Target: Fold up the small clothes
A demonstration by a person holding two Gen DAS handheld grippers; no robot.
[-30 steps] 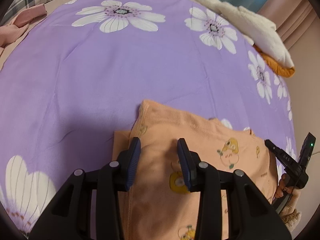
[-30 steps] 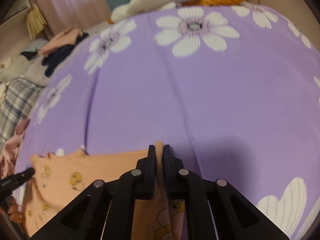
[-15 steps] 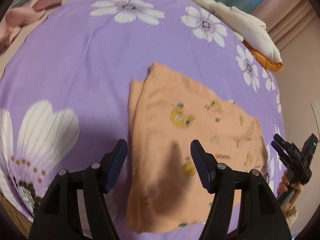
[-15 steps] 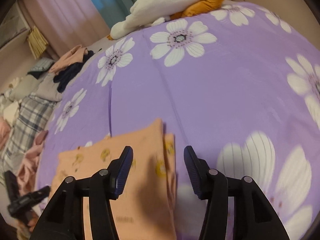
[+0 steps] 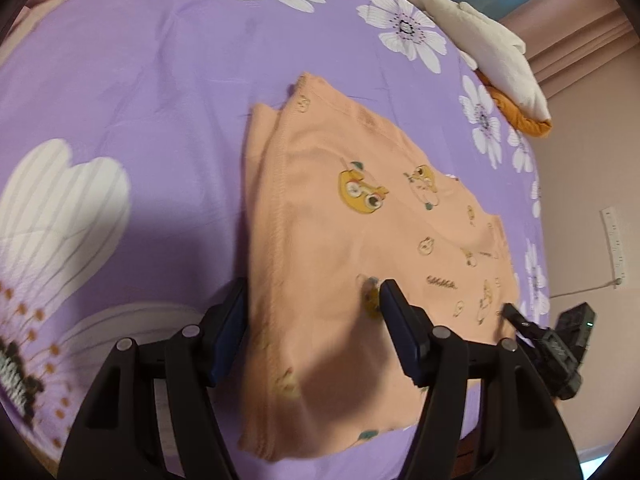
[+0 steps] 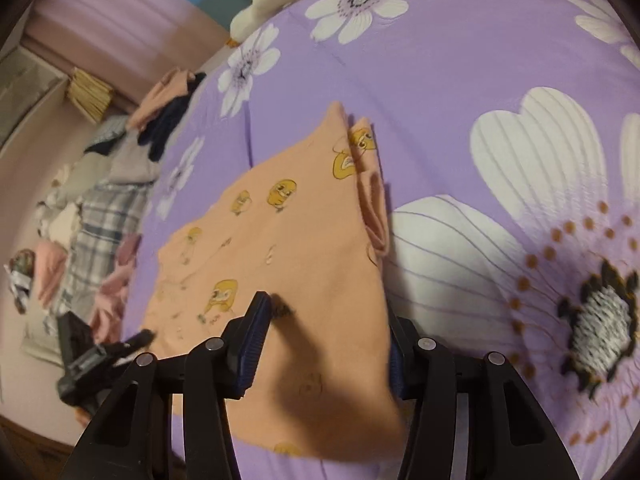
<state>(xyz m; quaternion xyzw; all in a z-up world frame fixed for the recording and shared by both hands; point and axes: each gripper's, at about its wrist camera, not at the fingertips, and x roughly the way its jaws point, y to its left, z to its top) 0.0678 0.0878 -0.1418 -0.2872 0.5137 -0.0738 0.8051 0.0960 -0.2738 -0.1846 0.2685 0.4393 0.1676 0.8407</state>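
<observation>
Left gripper point(image 5: 312, 332) and right gripper point(image 6: 324, 344), both spread wide, gripping nothing, poised over the near edge of the folded orange garment point(image 5: 360, 240).

Across the whole frame, purple floral bedspread point(image 5: 140, 100); on it, centre of both views, lying flat, the orange garment with cartoon prints, already folded into a rough rectangle, one layer peeking out along the left edge in the left view. In the upper right of the left view, white and orange bedding point(image 5: 488, 40); at the left of the right view, a pile of other clothes point(image 6: 120, 200). Judged next: another fold or a final smoothing. For that, best to pinch both near corners through all layers, lift together at equal height, carry straight toward the far edge, match hems before letting go. Worth minding: the loose tucked sleeve point(image 6: 374, 208) at the garment's right side in the right view, likely to slip out if dragged.
</observation>
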